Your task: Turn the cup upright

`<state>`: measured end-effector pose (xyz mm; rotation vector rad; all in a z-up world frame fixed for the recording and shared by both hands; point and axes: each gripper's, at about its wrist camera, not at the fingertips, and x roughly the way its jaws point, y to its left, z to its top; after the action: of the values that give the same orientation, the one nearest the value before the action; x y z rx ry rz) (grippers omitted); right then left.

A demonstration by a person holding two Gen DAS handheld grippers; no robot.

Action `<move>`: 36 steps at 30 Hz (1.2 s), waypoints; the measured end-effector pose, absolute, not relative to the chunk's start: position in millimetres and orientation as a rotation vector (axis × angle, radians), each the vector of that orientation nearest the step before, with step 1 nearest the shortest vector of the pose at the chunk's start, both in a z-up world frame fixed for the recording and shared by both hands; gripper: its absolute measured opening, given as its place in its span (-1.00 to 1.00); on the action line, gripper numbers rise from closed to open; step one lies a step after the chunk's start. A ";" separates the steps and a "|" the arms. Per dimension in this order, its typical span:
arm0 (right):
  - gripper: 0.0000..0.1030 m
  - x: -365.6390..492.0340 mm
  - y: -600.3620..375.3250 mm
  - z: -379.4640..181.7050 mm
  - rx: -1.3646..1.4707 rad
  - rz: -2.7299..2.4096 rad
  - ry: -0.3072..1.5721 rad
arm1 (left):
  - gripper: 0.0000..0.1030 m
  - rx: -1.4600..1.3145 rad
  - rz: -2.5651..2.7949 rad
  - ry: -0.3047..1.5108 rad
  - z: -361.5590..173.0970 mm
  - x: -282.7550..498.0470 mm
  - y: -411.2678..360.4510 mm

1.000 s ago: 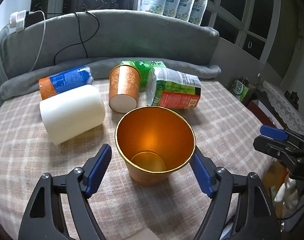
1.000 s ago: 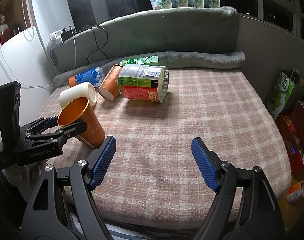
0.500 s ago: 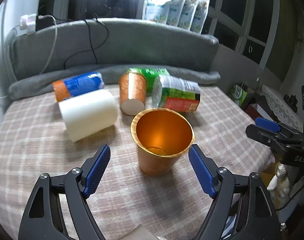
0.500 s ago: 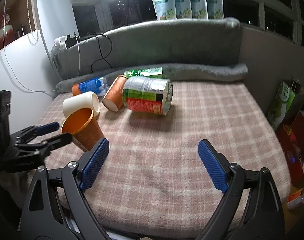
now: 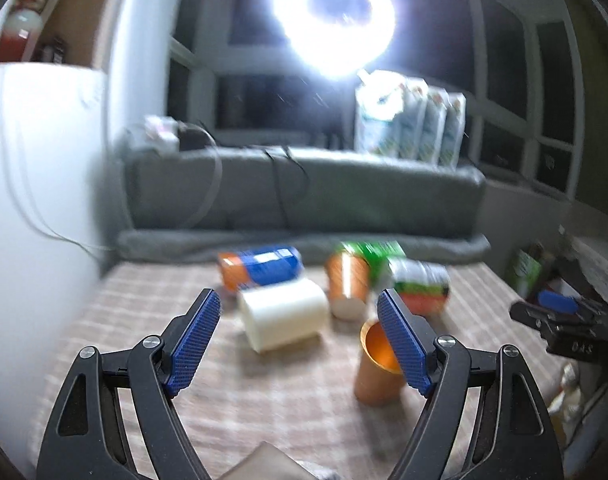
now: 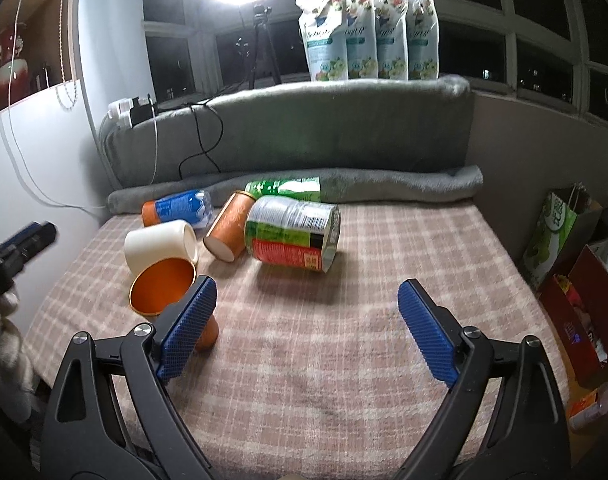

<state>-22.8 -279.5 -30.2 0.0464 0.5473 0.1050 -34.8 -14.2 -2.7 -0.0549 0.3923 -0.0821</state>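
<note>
An orange paper cup (image 5: 374, 374) stands upright, mouth up, on the checked cloth (image 5: 287, 408); it also shows in the right wrist view (image 6: 161, 286), partly behind a blue pad. My left gripper (image 5: 299, 340) is open and empty, pulled back and raised away from the cup. My right gripper (image 6: 306, 330) is open and empty over the middle of the cloth, to the right of the cup. The left view is blurred.
A white cup (image 6: 159, 244), a second orange cup (image 6: 229, 226), a large labelled can (image 6: 293, 232), a blue-labelled bottle (image 6: 175, 208) and a green bottle (image 6: 285, 188) lie on their sides behind. A grey cushion (image 6: 304, 132) backs the cloth. Boxes (image 6: 576, 312) stand right.
My left gripper has drawn back and tilted up, leaving the orange cup standing free. My right gripper has drawn back a little.
</note>
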 end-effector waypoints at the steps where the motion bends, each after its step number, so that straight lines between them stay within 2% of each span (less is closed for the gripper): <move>1: 0.83 -23.4 -278.8 -29.5 0.042 0.098 0.540 | 0.58 -0.056 -0.063 0.375 -0.3 -37.0 -12.3; 3: 0.84 -24.6 -277.0 -27.2 0.029 0.077 0.519 | 0.59 -0.059 -0.037 0.353 2.3 -40.7 -9.9; 5: 1.00 -26.0 -275.5 -24.7 0.018 0.062 0.498 | 0.59 -0.061 -0.034 0.355 2.7 -40.7 -9.0; 14: 1.00 -33.0 -265.7 -14.4 -0.046 0.027 0.431 | 0.59 -0.068 -0.043 0.393 -2.5 -39.3 -9.8; 17: 1.00 -33.3 -264.9 -14.2 -0.048 0.029 0.427 | 0.83 -0.073 -0.038 0.389 -1.8 -39.9 -9.0; 36: 1.00 -30.4 -264.4 -15.8 -0.043 0.030 0.432 | 0.83 -0.073 -0.037 0.400 -3.5 -38.9 -8.4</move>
<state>-30.4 -264.4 -15.8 -0.0433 0.4321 0.0301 -38.9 -8.4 -3.5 -0.0729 0.3999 -0.0371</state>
